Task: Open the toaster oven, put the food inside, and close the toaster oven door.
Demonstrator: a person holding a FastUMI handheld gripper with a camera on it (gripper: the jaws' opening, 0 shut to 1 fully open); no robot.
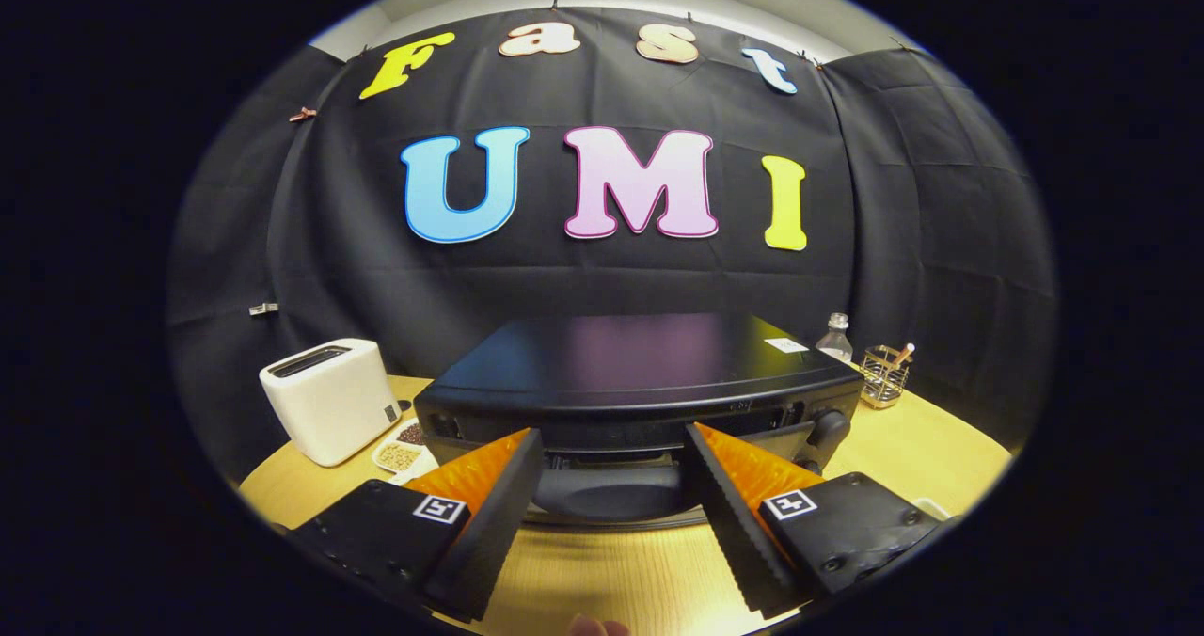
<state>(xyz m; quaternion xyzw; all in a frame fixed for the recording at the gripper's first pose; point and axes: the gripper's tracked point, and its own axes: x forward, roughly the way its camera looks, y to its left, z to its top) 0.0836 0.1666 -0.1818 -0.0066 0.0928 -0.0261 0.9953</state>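
Tool (613,448) fingers spread wide, gripping nothing, just before the oven (640,382) at mid desk (649,570). Oven door (611,495) hangs open between the fingertips. Toaster (329,399) stands near the desk's left edge, wire holder (884,374) toward the right.
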